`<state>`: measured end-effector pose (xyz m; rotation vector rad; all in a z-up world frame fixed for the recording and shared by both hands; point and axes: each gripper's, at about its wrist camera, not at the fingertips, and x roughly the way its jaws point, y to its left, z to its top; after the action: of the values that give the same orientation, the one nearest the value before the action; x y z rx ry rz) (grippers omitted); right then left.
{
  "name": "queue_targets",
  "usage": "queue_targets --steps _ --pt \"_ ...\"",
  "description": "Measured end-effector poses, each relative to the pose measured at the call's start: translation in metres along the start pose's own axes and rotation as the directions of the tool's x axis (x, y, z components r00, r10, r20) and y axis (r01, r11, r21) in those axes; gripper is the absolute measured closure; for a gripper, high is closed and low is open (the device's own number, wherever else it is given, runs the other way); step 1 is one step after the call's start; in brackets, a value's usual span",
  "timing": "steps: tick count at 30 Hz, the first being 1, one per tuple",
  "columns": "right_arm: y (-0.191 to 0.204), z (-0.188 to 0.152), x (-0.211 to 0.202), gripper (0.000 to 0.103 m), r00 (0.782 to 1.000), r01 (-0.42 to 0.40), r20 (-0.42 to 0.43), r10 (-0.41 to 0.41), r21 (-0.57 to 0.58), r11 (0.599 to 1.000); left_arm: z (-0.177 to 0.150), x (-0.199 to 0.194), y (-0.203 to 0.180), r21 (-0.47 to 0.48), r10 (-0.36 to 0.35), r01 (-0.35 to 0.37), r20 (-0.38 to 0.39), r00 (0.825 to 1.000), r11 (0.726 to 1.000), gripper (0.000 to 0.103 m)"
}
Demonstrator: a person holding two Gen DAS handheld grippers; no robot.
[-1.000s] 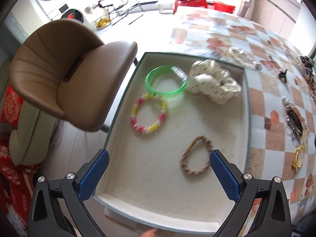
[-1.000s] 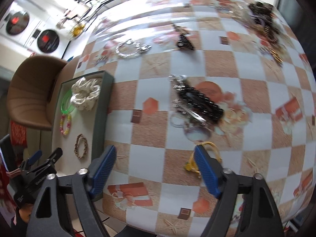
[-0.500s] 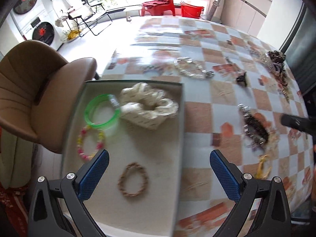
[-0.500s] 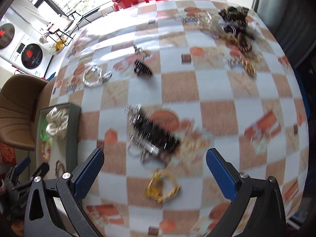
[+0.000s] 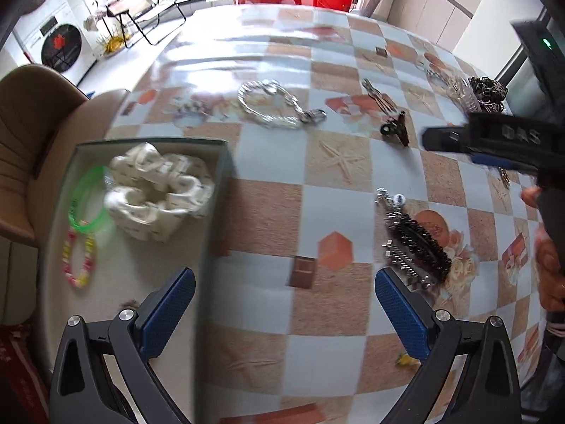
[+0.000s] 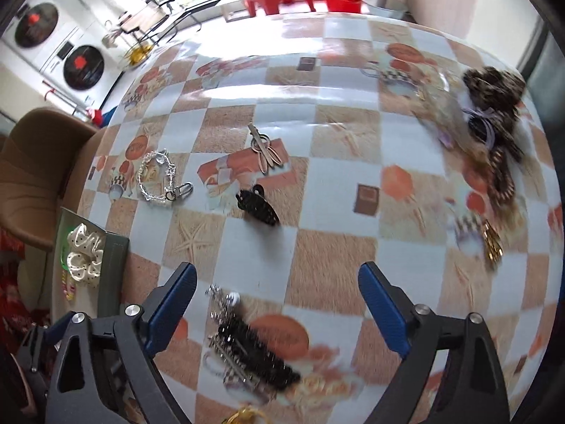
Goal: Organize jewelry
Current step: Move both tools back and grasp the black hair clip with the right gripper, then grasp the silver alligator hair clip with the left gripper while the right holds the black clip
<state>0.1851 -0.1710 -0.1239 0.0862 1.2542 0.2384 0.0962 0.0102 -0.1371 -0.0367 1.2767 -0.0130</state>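
The black beaded hair comb (image 6: 252,353) lies on the checked tablecloth (image 6: 335,254), well right of the tray (image 5: 212,212), long axis diagonal. It sits just below the right gripper (image 6: 277,314), whose jaws have just been narrowing, nothing between them. The left gripper (image 5: 284,314) gapes wide, empty, farther off. Below the comb, a yellow piece (image 6: 243,417) is cut off.

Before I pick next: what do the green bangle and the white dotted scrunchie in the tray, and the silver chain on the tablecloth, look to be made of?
Green bangle: probably translucent plastic or resin; it glows where light passes through.
White dotted scrunchie: soft gathered fabric with a slight satin sheen, puffy folds.
Silver chain: looks like polished metal or clear beads, glinting, with a clasp at one end; blur leaves it open.
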Motion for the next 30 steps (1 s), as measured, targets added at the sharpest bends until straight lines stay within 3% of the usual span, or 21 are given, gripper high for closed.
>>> queue_targets --steps 8,16,19,23,27,30 --pt "0.007 0.022 0.035 0.027 0.999 -0.021 -0.039 0.017 -0.090 0.996 -0.003 0.026 -0.032 -0.028 -0.085 0.084 -0.051 0.995 0.996 0.000" --pt "0.017 0.033 0.049 0.038 1.000 -0.006 -0.028 0.002 -0.163 0.987 -0.004 0.042 -0.056 -0.037 -0.092 0.089 -0.088 0.992 0.995 0.000" --pt "0.021 0.036 0.051 0.050 1.000 0.023 -0.013 -0.026 -0.201 0.979 -0.004 0.047 -0.063 -0.023 -0.064 0.062 -0.098 0.993 0.998 0.000" --pt "0.018 0.038 0.051 0.074 0.999 0.053 -0.002 -0.055 -0.214 0.975 -0.006 0.053 -0.070 -0.002 -0.021 0.021 -0.110 0.994 1.000 0.000" --pt "0.008 0.038 0.047 0.074 0.999 0.035 -0.008 -0.037 -0.191 0.981 -0.007 0.054 -0.073 0.009 -0.006 0.007 -0.103 0.995 1.000 0.000" --pt "-0.002 0.035 0.043 0.074 1.000 0.014 -0.017 -0.017 -0.157 0.988 -0.004 0.055 -0.080 0.016 -0.031 0.033 -0.110 0.994 0.999 0.011"
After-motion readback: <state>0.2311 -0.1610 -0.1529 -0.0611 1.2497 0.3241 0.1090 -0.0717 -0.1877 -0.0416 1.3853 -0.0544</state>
